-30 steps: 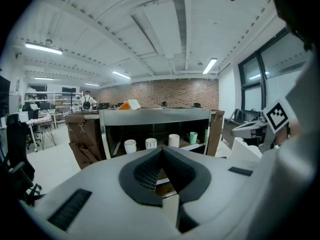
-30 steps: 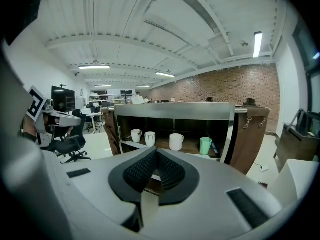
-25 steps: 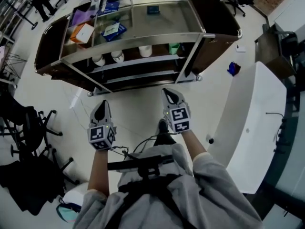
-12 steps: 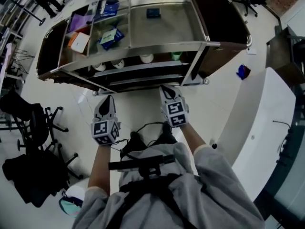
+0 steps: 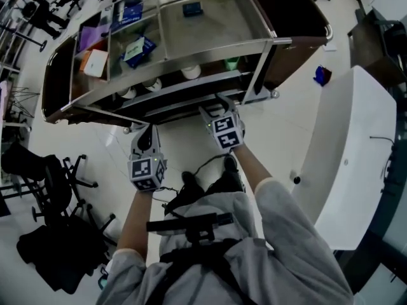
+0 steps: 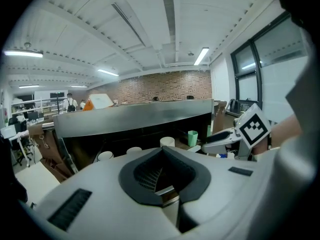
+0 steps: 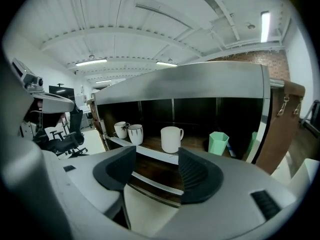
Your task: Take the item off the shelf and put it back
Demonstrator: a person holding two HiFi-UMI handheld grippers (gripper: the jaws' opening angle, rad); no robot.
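Observation:
A steel shelf cart [image 5: 273,42] stands in front of me. Its middle shelf [image 7: 148,153] holds a white mug [image 7: 171,139], two more mugs [image 7: 128,132] to the left and a green cup [image 7: 218,143] to the right. My right gripper [image 7: 156,156] is at the shelf's front edge and points at the white mug. Its jaws have just been opening and stand open with nothing between them. My left gripper [image 5: 145,135] hangs lower left, short of the cart, with its jaws shut and empty. The left gripper view shows the mugs [image 6: 167,141], the green cup [image 6: 192,137] and the right gripper [image 6: 222,140].
The cart's top tray carries boxes and packets [image 5: 137,48] and a small dark item [image 5: 191,9]. A white counter [image 5: 346,151] runs along my right. Office chairs [image 5: 54,183] stand at my left. A blue thing [image 5: 322,75] lies on the floor past the cart.
Both grippers have moved forward to the cart. The right one now reaches the middle shelf's edge, and the left one trails behind it.

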